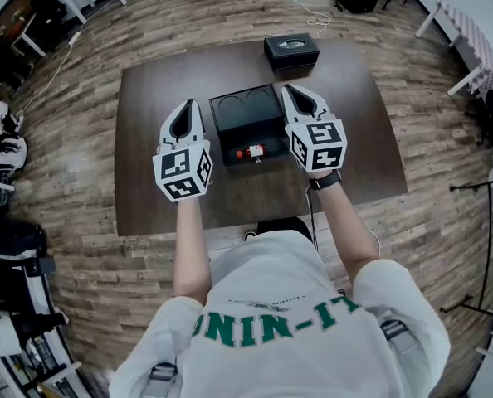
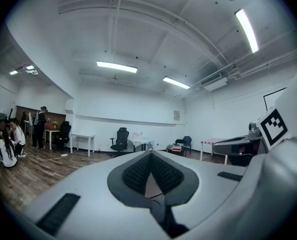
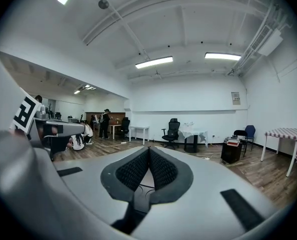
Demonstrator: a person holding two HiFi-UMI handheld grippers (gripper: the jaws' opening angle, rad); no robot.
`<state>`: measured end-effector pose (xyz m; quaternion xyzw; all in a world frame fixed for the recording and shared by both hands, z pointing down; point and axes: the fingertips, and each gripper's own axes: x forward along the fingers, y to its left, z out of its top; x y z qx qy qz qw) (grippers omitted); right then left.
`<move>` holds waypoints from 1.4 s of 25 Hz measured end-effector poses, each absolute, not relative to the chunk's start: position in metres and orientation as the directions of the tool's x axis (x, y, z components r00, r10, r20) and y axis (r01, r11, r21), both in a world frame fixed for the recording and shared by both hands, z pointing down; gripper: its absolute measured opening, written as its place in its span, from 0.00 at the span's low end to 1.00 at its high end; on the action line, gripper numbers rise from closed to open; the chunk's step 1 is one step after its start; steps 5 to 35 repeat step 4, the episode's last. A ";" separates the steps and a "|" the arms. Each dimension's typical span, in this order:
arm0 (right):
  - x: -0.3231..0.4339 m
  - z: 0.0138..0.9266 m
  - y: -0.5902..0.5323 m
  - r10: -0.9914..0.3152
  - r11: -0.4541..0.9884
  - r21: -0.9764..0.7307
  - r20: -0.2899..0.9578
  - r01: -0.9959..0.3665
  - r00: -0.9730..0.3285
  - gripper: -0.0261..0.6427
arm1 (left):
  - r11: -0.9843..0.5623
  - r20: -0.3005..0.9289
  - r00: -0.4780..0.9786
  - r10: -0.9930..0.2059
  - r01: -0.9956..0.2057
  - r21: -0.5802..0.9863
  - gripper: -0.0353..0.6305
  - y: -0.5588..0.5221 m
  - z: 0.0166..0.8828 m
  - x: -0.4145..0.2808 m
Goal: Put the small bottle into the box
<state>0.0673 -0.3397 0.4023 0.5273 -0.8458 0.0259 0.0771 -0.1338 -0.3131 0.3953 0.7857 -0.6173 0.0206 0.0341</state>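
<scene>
**Fig. Both grippers raised above the work.** We see the left gripper [image 1: 189,104] and the right gripper [image 1: 287,88] held level over the table [image 1: 147,139]. Each has its ribbed pads closed tip to tip with nothing between them. The small bottle [image 1: 252,152] lies on its side at the near part of the open black box [image 1: 248,121]. We cannot tell whether it rests inside a compartment or only on the edge. We judge the bottle light, rigid and smooth, so it is likely to roll or slip. We would take hold across the middle of its body, with the jaws square to its long axis and only moderate pressure.
</scene>
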 end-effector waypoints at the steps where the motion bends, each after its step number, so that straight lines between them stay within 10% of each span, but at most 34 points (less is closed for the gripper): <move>1: 0.067 0.404 -0.341 -0.887 0.445 0.037 0.160 -0.895 -0.434 0.06 | -0.235 0.075 0.236 -0.969 -0.972 0.029 0.06 -0.315 0.396 -0.134; 35: 0.065 0.408 -0.346 -0.882 0.454 0.039 0.167 -0.890 -0.442 0.06 | -0.233 0.075 0.234 -0.969 -0.972 0.027 0.06 -0.319 0.399 -0.135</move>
